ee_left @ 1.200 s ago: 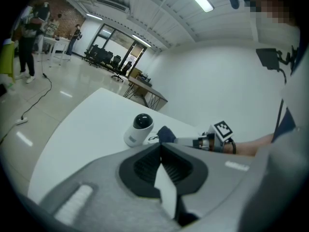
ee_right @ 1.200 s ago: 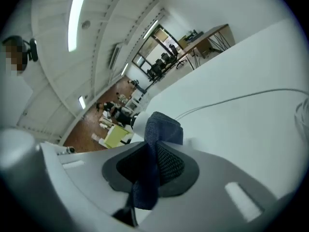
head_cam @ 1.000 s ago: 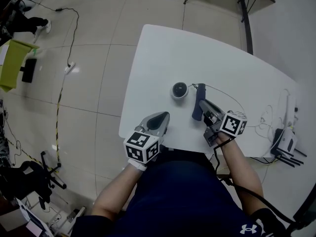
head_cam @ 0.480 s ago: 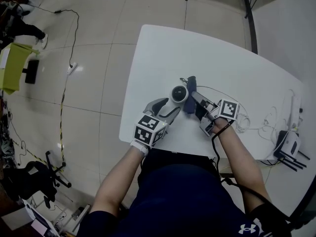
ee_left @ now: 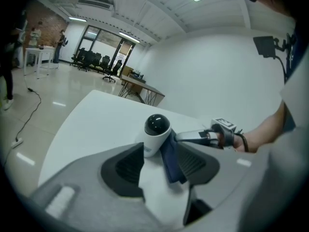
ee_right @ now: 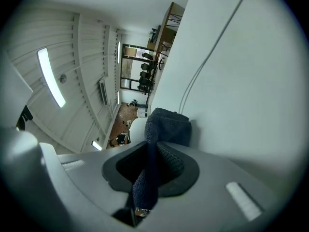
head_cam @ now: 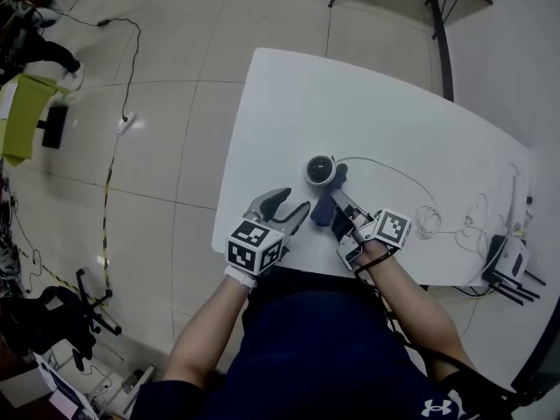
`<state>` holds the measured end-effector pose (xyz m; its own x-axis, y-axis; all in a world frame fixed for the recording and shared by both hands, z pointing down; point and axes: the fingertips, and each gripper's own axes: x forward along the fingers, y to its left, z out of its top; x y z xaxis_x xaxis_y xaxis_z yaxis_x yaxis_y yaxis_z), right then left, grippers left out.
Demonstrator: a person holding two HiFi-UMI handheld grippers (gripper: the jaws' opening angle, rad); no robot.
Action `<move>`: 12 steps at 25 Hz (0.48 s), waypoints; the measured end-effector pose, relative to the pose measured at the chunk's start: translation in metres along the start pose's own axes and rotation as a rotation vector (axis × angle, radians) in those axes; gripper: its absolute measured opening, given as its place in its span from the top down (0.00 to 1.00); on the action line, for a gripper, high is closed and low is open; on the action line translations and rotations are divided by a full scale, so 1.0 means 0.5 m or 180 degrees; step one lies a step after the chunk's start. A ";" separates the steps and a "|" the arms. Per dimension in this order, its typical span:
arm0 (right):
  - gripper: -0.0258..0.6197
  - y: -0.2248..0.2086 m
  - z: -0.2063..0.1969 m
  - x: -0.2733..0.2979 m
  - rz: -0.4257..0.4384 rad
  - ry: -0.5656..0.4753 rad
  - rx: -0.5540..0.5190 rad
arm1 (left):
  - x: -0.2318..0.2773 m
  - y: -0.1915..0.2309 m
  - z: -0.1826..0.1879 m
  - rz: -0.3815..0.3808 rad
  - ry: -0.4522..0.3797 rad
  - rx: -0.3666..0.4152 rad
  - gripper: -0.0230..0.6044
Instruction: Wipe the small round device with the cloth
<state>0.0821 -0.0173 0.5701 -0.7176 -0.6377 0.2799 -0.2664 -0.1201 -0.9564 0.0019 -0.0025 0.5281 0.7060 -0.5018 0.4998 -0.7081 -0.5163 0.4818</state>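
At the near edge of the white table [head_cam: 376, 103], just in front of the person's body, two hand-held grippers meet at the work. The left gripper [ee_left: 159, 152] grasps nothing: its jaws stand wide apart, have just been easing slightly closer, and their pads press on nothing. Only the bare tabletop and the tail of the cloth lie between them. They point at the foot of the small round device [ee_left: 153, 134], probably ready to steady it so that it does not slide under the wiping.

The right gripper [ee_right: 153, 151] is clenched on the dark blue cloth [ee_right: 166, 125]. The fabric is pinched well back between the jaws, so a folded wad sticks out ahead as a wiping pad. That wad rests against the right side of the device.

The device, a white body topped by a glossy black dome, stands upright on the table just beyond both sets of jaws, near the front edge. A thin cable [head_cam: 398, 171] runs from it across the table toward the far right. Beyond the table lies a pale tiled floor [head_cam: 175, 103].
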 end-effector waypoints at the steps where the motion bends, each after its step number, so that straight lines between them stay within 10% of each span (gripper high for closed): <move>1: 0.86 -0.001 -0.012 0.000 -0.0017 -0.0003 0.0028 | -0.007 -0.002 -0.003 -0.0009 -0.0007 -0.0007 0.62; 12: 0.86 0.032 -0.144 0.067 0.0106 0.0640 -0.0335 | -0.108 0.023 0.009 0.0170 -0.0307 -0.0113 0.65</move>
<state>0.0072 0.0143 0.5704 -0.8381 -0.4742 0.2696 -0.2986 -0.0148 -0.9543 -0.0444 0.0155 0.5033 0.6643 -0.5934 0.4546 -0.7437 -0.4630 0.4822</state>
